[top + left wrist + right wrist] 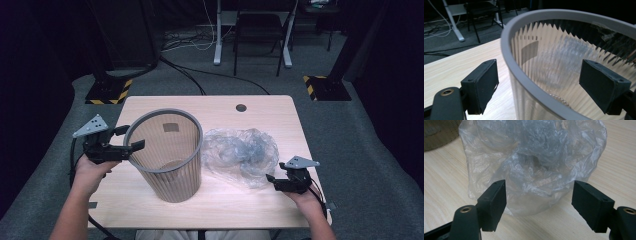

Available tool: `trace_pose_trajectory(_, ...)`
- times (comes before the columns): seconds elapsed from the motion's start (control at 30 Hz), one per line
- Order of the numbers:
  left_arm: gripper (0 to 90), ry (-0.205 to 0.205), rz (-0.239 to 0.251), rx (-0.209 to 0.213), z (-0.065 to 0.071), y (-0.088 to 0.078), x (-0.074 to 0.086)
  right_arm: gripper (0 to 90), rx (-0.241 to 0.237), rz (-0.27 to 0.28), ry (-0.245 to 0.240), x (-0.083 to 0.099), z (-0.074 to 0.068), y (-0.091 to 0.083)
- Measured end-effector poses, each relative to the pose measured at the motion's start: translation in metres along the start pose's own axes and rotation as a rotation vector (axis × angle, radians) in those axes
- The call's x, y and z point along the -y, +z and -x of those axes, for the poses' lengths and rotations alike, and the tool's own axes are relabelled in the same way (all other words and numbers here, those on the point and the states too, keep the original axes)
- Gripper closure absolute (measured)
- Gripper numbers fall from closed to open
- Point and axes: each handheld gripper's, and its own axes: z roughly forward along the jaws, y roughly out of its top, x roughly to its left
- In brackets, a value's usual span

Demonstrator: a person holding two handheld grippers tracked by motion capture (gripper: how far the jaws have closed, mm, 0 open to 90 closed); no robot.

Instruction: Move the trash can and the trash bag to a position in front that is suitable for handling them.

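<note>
Left claw [131, 139] open astride grey mesh bin [170, 170] rim, right claw [270, 181] open before crumpled clear bag [240, 152], no legible writing

Bin and bag on the counter
Grey slatted bin [167, 155] stands upright; crumpled clear bag [240, 152] lies just beside it.
</note>
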Motion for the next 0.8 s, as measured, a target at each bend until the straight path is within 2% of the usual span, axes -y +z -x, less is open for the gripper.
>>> trace_pose_trajectory(0.1,15.1,0.023,0.001,0.005,0.003,0.001,0.0,25.4,0.02,0.0,-0.036,-0.008,-0.002,-0.002)
trace_pose_trajectory(0.33,14.6,0.029,-0.004,0.002,0.006,0.002,0.0,21.8,0.001,0.065,-0.031,-0.035,-0.004,-0.002)
trace_pose_trajectory(0.47,14.1,0.032,-0.006,-0.005,0.007,0.002,-0.001,18.9,-0.013,0.07,-0.05,-0.048,-0.008,0.008)
trace_pose_trajectory(0.67,14.3,0.03,-0.006,-0.013,0.008,0.001,0.0,14.8,-0.004,0.084,-0.099,-0.066,-0.015,0.027)
trace_pose_trajectory(0.8,14.3,0.033,-0.007,-0.011,0.01,0.001,0.0,14.0,-0.018,0.093,-0.111,-0.073,-0.014,0.041)
